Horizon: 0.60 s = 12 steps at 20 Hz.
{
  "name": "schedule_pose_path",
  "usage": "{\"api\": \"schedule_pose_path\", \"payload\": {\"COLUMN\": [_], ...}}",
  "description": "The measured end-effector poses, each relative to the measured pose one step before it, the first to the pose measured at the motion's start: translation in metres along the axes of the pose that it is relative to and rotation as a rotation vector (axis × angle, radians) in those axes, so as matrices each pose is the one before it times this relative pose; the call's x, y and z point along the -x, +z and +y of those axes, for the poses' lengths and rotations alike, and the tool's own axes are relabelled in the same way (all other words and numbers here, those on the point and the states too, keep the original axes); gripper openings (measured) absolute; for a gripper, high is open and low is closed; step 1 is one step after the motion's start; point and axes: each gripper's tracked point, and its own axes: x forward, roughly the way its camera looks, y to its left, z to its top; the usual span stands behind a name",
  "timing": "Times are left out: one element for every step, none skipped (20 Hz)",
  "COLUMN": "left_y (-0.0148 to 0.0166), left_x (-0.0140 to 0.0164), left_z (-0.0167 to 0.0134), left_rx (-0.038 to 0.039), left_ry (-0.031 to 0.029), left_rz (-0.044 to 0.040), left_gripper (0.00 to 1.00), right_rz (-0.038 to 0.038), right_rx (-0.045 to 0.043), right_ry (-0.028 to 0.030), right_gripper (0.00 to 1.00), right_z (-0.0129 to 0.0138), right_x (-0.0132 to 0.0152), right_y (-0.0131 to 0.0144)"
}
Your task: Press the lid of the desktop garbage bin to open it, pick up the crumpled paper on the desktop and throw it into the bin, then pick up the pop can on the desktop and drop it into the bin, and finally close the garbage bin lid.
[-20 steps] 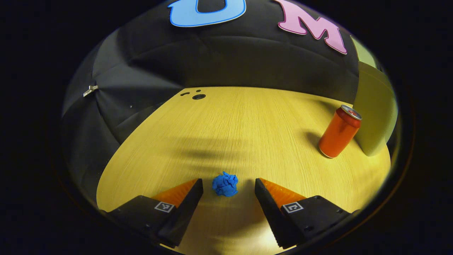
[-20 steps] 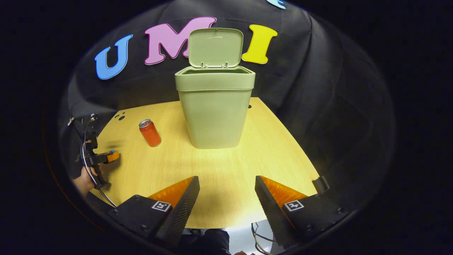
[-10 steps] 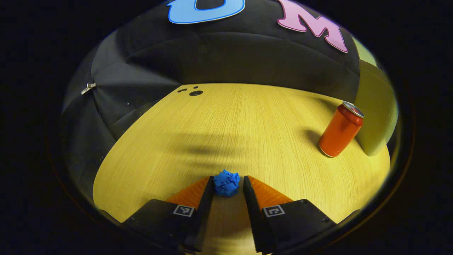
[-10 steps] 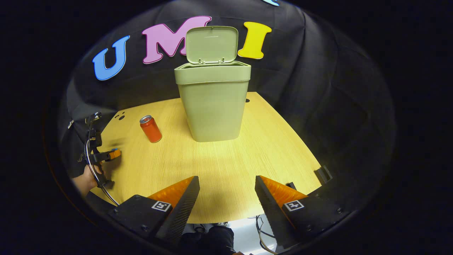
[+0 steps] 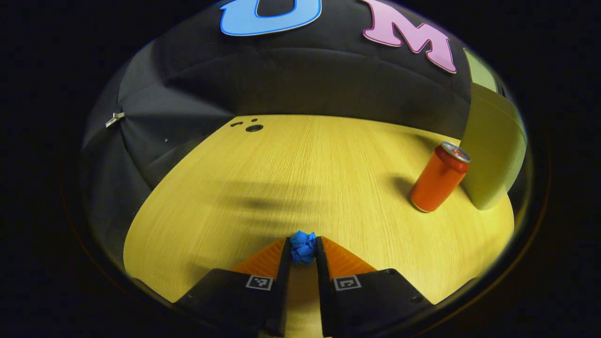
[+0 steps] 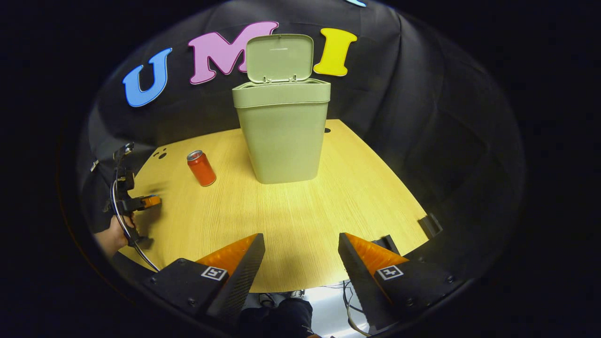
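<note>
A blue crumpled paper (image 5: pixel 303 247) sits pinched between both fingers of my left gripper (image 5: pixel 303 249), low over the wooden table (image 5: pixel 305 178). Standing upright to its right is an orange-red pop can (image 5: pixel 439 177), beside the pale green bin (image 5: pixel 490 150). In the right gripper view the bin (image 6: pixel 284 131) stands at the table's back with its lid (image 6: pixel 279 57) raised upright, and the can (image 6: pixel 202 168) stands left of it. My right gripper (image 6: pixel 300 256) hangs open over the table's near edge, nothing between its fingers. The left gripper (image 6: pixel 148 203) shows far left, held by a hand (image 6: pixel 110 237).
Small round holes (image 5: pixel 253 127) mark the table's far left corner. A black clamp (image 6: pixel 429 225) sits at the table's right edge. Cables (image 6: pixel 345 305) and the floor show below the near edge. Black cloth walls surround the table.
My left gripper's fingers have come together from wide apart and now squeeze the blue paper. The right gripper has drawn back from the bin, staying open.
</note>
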Motion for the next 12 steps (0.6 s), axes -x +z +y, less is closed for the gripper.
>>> {"api": "schedule_pose_path", "payload": {"left_y": [0.01369, 0.0093, 0.00885, 0.01031, 0.01119, 0.01495, 0.02005, 0.02289, 0.02059, 0.01404, 0.02547, 0.01551], "left_x": [0.00917, 0.00579, 0.00723, 0.00735, 0.00742, 0.01304, 0.01039, 0.0071, 0.00656, 0.00216, 0.00614, 0.00251], "left_z": [-0.00384, -0.00263, -0.00283, -0.00273, -0.00334, -0.00547, -0.01347, -0.01026, -0.01059, -0.00848, -0.0187, -0.01862], "left_rx": [-0.00458, -0.00399, -0.00508, -0.00699, -0.00832, -0.00423, 0.01926, 0.00683, 0.00433, 0.00446, 0.00933, 0.00633], "left_ry": [-0.01319, -0.00758, -0.0073, -0.0047, -0.00426, -0.01168, -0.01756, -0.00747, -0.01113, -0.00913, -0.02279, -0.02555], "left_rz": [-0.02695, -0.01727, -0.01522, -0.01779, -0.01942, -0.02172, -0.01369, -0.03325, -0.02652, -0.01842, -0.03935, -0.02366], "left_gripper": [0.36, 0.33, 0.29, 0.29, 0.3, 0.32, 0.29, 0.28, 0.29, 0.29, 0.29, 0.32], "right_rz": [-0.00105, -0.00029, -0.0004, 0.00247, 0.00063, -0.00159, 0.00222, 0.00156, 0.00044, -0.00374, -0.00802, -0.00199], "right_rx": [0.0012, -0.00405, -0.00842, -0.00865, -0.00311, 0.00984, 0.00403, -0.0008, 0.00043, -0.00285, -0.00697, 0.00036], "right_ry": [0.00269, 0.00372, 0.00765, 0.01031, 0.01149, 0.01127, 0.0151, 0.01256, 0.01116, 0.0076, 0.01797, 0.00699], "right_gripper": [0.99, 0.99, 0.99, 0.99, 0.99, 0.99, 0.99, 0.99, 0.99, 0.99, 0.99, 0.98], "right_z": [0.00022, 0.00061, 0.00168, 0.00222, 0.0023, -0.00022, -0.00073, -0.00052, -0.00198, -0.00256, -0.00225, -0.00221], "right_x": [-0.00292, -0.00185, -0.00299, -0.00239, -0.00205, -0.00713, -0.01001, -0.00588, -0.00531, -0.00444, -0.00783, -0.00568], "right_y": [-0.00028, 0.00064, -0.00013, 0.00026, 0.00009, 0.00178, 0.00394, 0.0021, 0.00357, 0.00372, 0.00618, 0.00173]}}
